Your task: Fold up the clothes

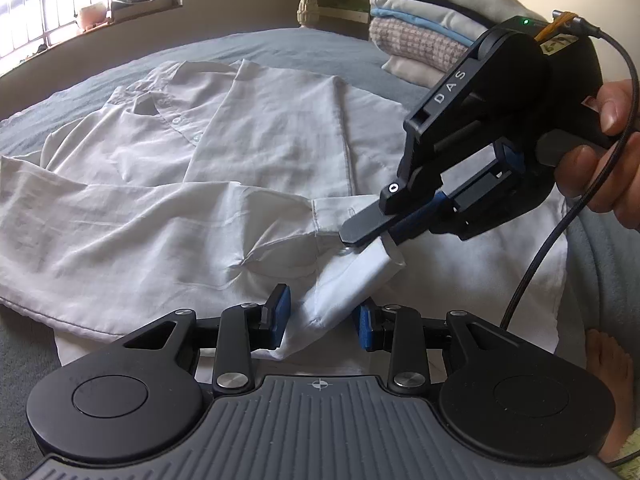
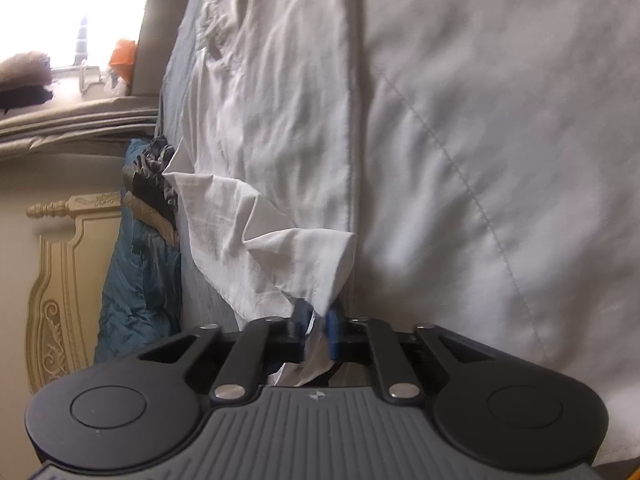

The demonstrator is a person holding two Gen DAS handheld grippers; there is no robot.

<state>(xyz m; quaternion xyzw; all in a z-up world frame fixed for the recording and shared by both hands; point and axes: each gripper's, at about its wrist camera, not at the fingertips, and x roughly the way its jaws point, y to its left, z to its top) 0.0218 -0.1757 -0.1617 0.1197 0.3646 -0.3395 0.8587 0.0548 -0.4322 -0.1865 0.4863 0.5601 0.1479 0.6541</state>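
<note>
Here the shirt (image 1: 208,168) lay spread on the bed (image 1: 280,46), one sleeve folded across it. The right tool (image 1: 360,240) was clamped on the cuff (image 1: 352,276); the left tool (image 1: 322,322) stood apart around it, pads not pressing. Likely next: laying the sleeve flat, keeping it taut.

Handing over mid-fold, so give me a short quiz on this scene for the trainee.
1. True or false: the right claw is shut on the shirt cuff.
2. Where is the stack of folded clothes? A: on the bed beyond the shirt. B: on the windowsill. C: under the shirt.
3. Fill in: the shirt lies on a ___ bedsheet.

Key: 1 true; 2 A; 3 grey.
</note>
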